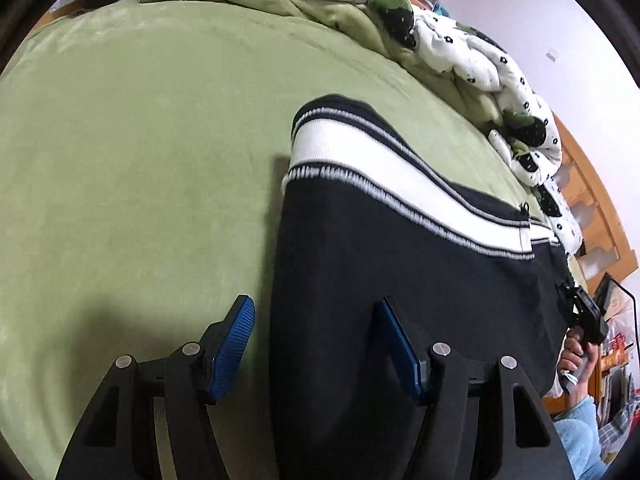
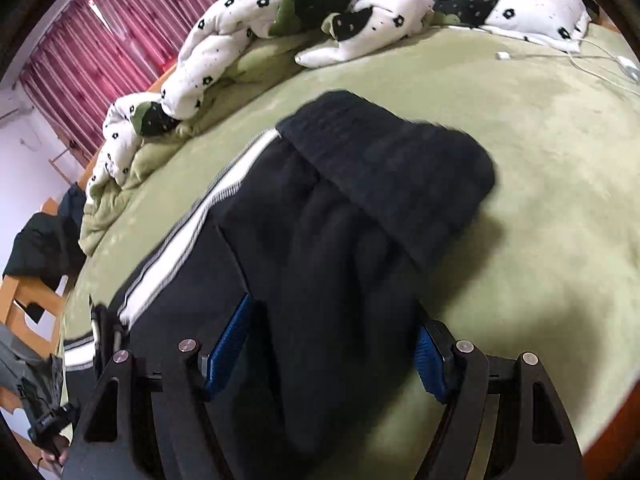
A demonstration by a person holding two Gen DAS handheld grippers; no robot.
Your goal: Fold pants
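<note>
Black pants (image 1: 400,272) with a white side stripe (image 1: 400,168) lie on the green bed sheet (image 1: 140,160). My left gripper (image 1: 316,304) is open, straddling the left edge of the pants fabric. In the right wrist view the pants (image 2: 340,240) show their ribbed black waistband (image 2: 392,176) and white stripe (image 2: 192,224). My right gripper (image 2: 336,312) is open with the pants fabric between its blue pads (image 2: 228,344). The right gripper's body also shows in the left wrist view (image 1: 584,312), held by a hand at the far right.
A rumpled white flower-print and green quilt (image 1: 460,52) lies along the far side of the bed, also in the right wrist view (image 2: 280,16). White charger cables (image 2: 580,56) lie on the sheet. Red curtains (image 2: 100,52) and a wooden chair with dark clothes (image 2: 40,248) are at the left.
</note>
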